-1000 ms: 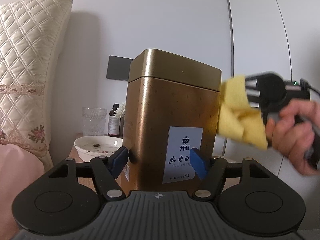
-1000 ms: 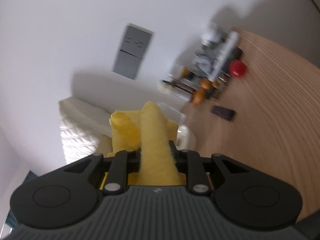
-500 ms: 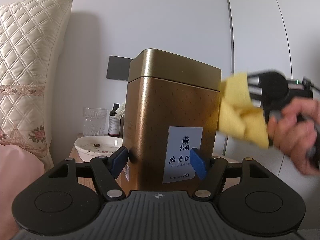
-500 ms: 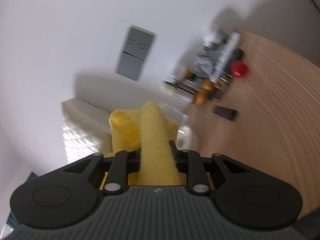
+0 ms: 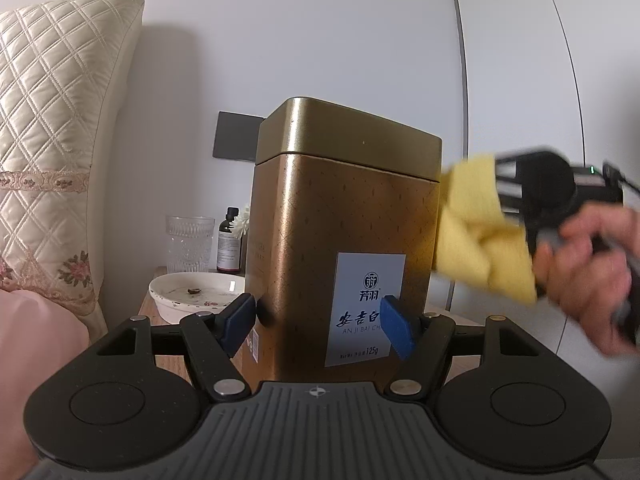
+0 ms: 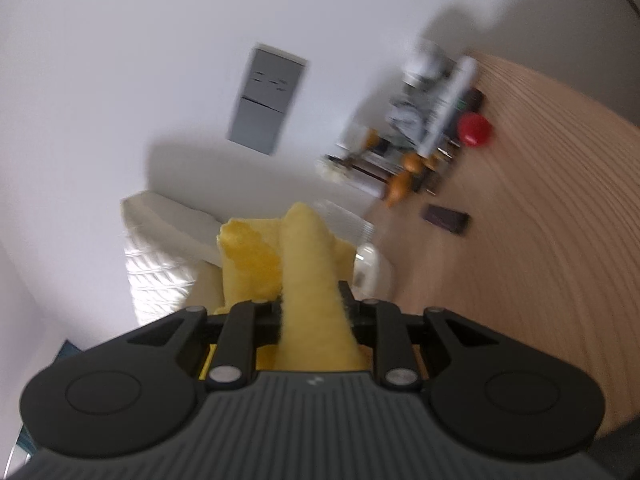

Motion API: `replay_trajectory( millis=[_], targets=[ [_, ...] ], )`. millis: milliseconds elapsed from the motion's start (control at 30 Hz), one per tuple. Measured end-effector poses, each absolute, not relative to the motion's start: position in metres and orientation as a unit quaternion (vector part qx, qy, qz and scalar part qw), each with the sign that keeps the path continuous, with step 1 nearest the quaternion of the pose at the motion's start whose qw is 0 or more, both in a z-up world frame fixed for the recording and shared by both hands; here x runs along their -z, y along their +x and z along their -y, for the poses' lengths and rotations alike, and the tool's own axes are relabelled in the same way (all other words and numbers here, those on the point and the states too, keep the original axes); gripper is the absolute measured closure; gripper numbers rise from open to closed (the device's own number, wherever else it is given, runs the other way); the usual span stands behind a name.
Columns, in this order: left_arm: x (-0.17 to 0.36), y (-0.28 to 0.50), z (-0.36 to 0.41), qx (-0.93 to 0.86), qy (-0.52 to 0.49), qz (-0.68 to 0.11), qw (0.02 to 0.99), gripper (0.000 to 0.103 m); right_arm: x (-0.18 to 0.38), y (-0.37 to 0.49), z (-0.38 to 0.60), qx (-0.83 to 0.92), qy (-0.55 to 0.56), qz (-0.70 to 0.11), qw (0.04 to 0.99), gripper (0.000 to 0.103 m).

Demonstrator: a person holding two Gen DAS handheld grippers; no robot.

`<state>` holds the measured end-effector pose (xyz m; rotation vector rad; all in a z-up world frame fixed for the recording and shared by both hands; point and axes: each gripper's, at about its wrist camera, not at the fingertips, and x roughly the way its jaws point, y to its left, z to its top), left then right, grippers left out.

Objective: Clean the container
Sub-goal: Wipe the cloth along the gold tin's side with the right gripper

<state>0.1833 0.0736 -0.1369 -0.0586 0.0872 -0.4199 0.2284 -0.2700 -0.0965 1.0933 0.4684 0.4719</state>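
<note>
left claw (image 5: 318,320) clamped on gold tin (image 5: 344,248), dead centre | right claw (image 6: 310,312) pinching yellow cloth (image 5: 482,232) at tin's 3 o'clock | we'd brace firm, wipe in long strokes

Only readable text sat on the white label (image 5: 366,308) stuck low on the front of the gold tin (image 5: 344,248). Top of label: round logo w/ two Chinese chars under it, 芳羽. Mid: bigger brush-style chars, 安吉白, rest cut off by a blue pad. Below that in Latin caps: "AN JI BAI CH…", also cut off. Bottom line: "Net Wt", tiny chars, then "125g". Dark bottle (image 5: 229,242) behind had a label, too small to read.
</note>
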Motion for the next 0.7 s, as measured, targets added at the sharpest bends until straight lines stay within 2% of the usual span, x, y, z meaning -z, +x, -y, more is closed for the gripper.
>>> replay_trajectory(
  millis=[167,433,700],
  targets=[
    [0.137,0.184,-0.073,0.208,-0.027,-0.043,0.977,0.03,0.078,0.234,0.27,-0.238,0.51,-0.19,0.804,0.08],
    [0.138,0.183,-0.07,0.205,-0.019,-0.042,0.978,0.03,0.111,0.227,0.272,-0.204,0.523,-0.228,0.796,0.08],
    [0.139,0.181,-0.068,0.208,-0.018,-0.042,0.977,0.03,0.071,0.238,0.272,-0.242,0.512,-0.176,0.805,0.08]
  ],
)
